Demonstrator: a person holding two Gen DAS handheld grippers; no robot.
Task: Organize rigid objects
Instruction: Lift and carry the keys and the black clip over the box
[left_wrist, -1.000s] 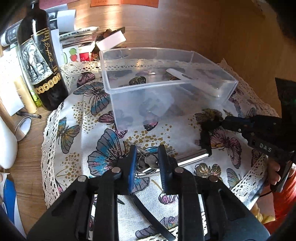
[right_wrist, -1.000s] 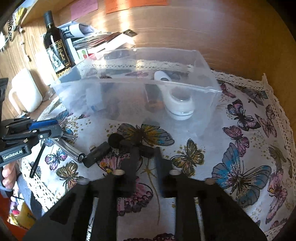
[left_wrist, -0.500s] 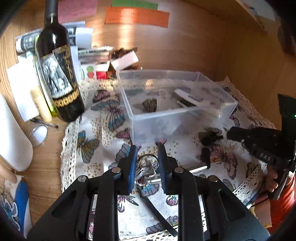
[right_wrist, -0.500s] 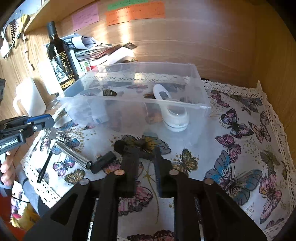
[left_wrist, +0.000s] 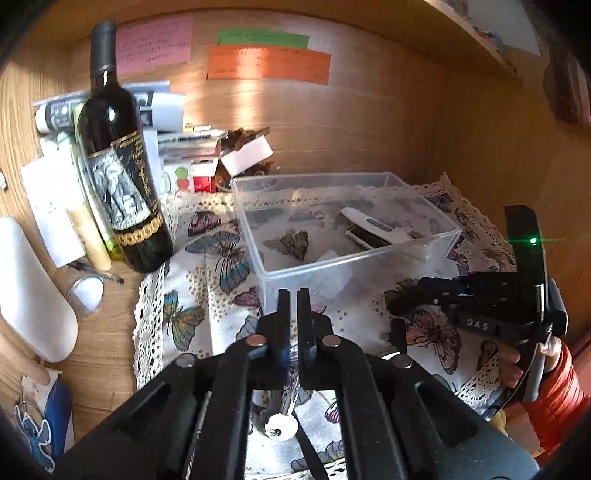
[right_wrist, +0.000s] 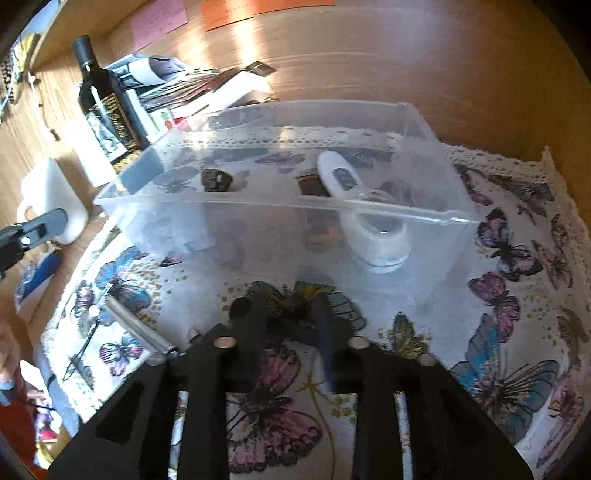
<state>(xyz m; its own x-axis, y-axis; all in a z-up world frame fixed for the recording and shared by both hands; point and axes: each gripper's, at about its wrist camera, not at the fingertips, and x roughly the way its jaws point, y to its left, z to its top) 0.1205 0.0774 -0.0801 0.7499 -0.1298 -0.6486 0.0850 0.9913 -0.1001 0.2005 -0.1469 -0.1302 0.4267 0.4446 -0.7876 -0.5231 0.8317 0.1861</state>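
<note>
A bunch of small metal keys on a ring (left_wrist: 282, 424), light, stiff and loose, was seen dangling beneath the nearly closed left gripper (left_wrist: 293, 301), pinched near its top. In the right view, the right gripper (right_wrist: 291, 317) was spread over a small black object (right_wrist: 295, 308); contact could not be told.

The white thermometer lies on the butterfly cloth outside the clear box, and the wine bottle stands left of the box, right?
No: the right wrist view shows the white thermometer inside the clear box, not out on the butterfly cloth. The wine bottle does stand left of the box.
</note>
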